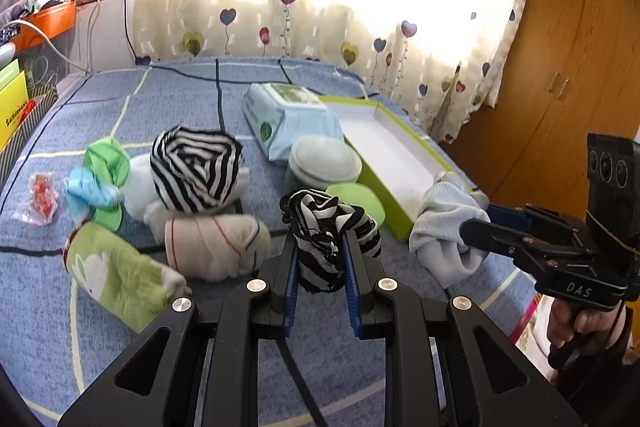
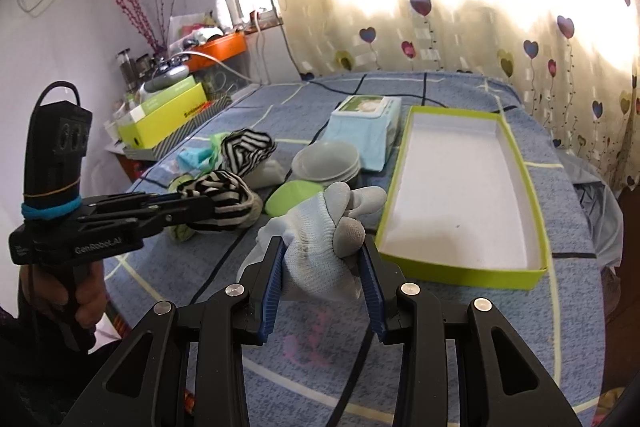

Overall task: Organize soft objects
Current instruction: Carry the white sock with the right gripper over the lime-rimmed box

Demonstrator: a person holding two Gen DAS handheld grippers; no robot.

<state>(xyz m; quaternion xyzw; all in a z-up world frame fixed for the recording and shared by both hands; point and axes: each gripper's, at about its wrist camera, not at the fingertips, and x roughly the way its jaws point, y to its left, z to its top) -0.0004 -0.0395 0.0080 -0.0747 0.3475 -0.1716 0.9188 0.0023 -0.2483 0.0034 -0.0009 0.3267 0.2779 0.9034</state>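
My left gripper [image 1: 320, 247] is shut on a black-and-white striped sock bundle [image 1: 326, 231], held above the blue bed cover; it also shows in the right wrist view [image 2: 224, 203]. My right gripper [image 2: 324, 247] is shut on a grey-white glove [image 2: 320, 239], next to the near left corner of an open lime-green box [image 2: 460, 273] with a white inside; the glove also shows in the left wrist view [image 1: 444, 227]. A second striped roll [image 1: 196, 171], a beige sock roll [image 1: 216, 247] and a green sock [image 1: 116, 271] lie on the left.
A wet-wipes pack [image 1: 280, 111], stacked grey bowls [image 1: 324, 163] and a green disc [image 1: 358, 201] sit beside the box [image 1: 390, 147]. A small wrapped snack [image 1: 40, 197] lies far left. A wooden wardrobe [image 1: 568, 67] stands right; a cluttered side table [image 2: 168, 115] stands left.
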